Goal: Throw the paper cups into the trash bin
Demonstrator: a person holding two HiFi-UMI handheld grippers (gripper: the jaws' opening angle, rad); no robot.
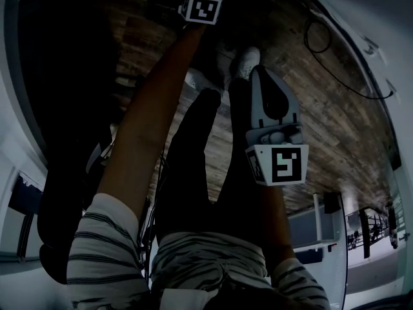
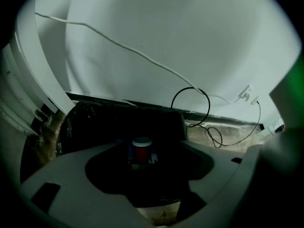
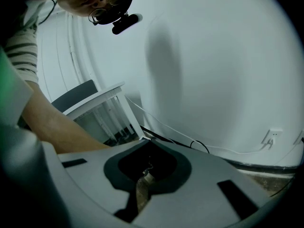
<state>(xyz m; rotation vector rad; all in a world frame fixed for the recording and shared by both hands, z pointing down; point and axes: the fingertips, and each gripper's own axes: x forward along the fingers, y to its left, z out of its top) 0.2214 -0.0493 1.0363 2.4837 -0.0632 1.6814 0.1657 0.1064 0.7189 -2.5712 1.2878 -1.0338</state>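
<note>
Left gripper: jaws spread wide and pointing steeply down; nothing is pressed between the pads.
Paper cup: red with a white rim, upright. It shows in the gap between the left jaws but beyond their tips, and touches neither jaw.
Trash bin: dark and lined in black, directly under and ahead of the left gripper. The cup sits against its dark inside.
Right gripper: jaws drawn together, the tips meeting with nothing between them. In the head view it sits nearer the person's body than the left gripper does.
Marker cube: on the left gripper, at the far end of the outstretched left arm.
Forearm: bare, crossing just to the left of the right jaws.
Striped sleeve: on the left arm, well behind the left gripper.
Wall: white, rising beyond the bin, ahead of both grippers.
Cable: thin and looped, running along the foot of the wall to the right of the left jaws.
Socket: on the wall, far right of the left gripper.
White frame: slatted, standing beyond the right gripper's left jaw.
Floor: wooden boards, beneath the right gripper.
</note>
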